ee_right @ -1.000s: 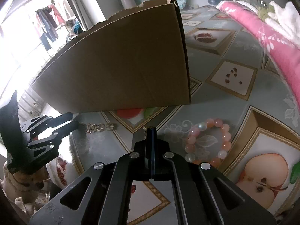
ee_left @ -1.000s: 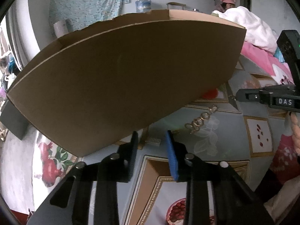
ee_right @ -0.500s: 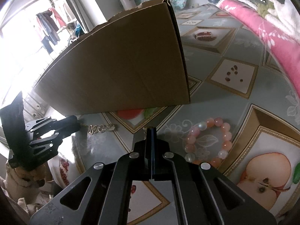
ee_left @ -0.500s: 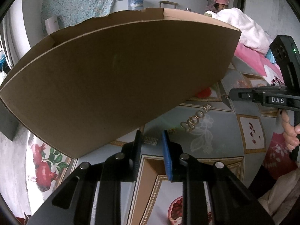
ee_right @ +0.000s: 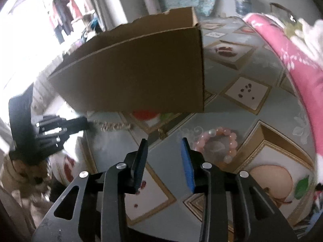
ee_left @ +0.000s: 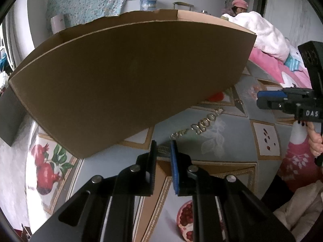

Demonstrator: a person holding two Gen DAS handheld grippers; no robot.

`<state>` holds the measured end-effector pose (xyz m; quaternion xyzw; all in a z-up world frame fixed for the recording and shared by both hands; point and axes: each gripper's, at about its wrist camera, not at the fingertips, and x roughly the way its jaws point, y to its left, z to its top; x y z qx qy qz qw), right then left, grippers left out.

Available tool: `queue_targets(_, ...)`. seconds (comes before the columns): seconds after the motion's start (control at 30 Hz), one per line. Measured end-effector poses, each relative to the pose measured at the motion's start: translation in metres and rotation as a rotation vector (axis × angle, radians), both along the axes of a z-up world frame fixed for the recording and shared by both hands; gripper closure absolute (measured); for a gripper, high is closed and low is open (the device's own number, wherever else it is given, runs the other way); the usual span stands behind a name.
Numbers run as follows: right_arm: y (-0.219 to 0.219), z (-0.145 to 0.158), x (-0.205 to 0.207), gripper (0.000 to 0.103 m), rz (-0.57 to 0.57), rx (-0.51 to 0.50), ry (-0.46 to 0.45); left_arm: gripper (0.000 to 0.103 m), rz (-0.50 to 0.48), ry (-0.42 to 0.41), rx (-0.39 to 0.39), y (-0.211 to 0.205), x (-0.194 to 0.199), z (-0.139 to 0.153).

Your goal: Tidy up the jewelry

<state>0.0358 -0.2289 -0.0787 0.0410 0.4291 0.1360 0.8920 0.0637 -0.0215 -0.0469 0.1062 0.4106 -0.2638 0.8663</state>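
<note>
A table (ee_left: 228,147) covered in a grey-blue cloth printed with framed fruit pictures carries everything. On it stands a large open cardboard box (ee_left: 125,80), its long brown side wall facing both cameras and filling most of the left wrist view; its torn upper edge shows at the back. Behind and to the right lies a pink blanket (ee_right: 286,46) with white bedding on top.

Just in front of the box's lower edge lies a metal chain bracelet (ee_left: 201,125), stretched out straight on the cloth. In the left wrist view its long axis runs on a diagonal, from the lower left near the left claw up to the right toward the box's near corner; in the right wrist view it lies almost level across the picture, parallel to the box wall. Well apart from it, a round bracelet of pink beads (ee_right: 218,145) lies flat just beyond the right claw's blue pad.

The left claw (ee_left: 162,149) has just been closing and now stands narrow, its tips at the near end of the chain; whether the pads pinch it I cannot tell. The right claw (ee_right: 164,147) has just been opening; its jaws stand moderately apart with only cloth between them
</note>
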Motion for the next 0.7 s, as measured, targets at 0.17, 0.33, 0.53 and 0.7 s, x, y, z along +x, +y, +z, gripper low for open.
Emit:
queue_targets(0.17,0.004,-0.005,0.005,0.070,0.031,-0.054,0.015,0.096,0.013,0.016,-0.005,0.004,-0.006,0.001)
queue_targets(0.33,0.013,-0.004,0.011,0.070,0.062,-0.082,-0.003,0.096,0.012,0.017,-0.006,0.005,-0.006,0.001)
queue_targets(0.53,0.029,-0.010,0.030,0.079,0.085,-0.151,0.009,0.096,0.016,0.020,-0.012,0.005,-0.007,0.001)
queue_targets(0.7,0.037,-0.011,0.033,0.097,0.101,-0.197,0.008,0.096,0.015,0.018,-0.013,0.006,-0.007,0.000)
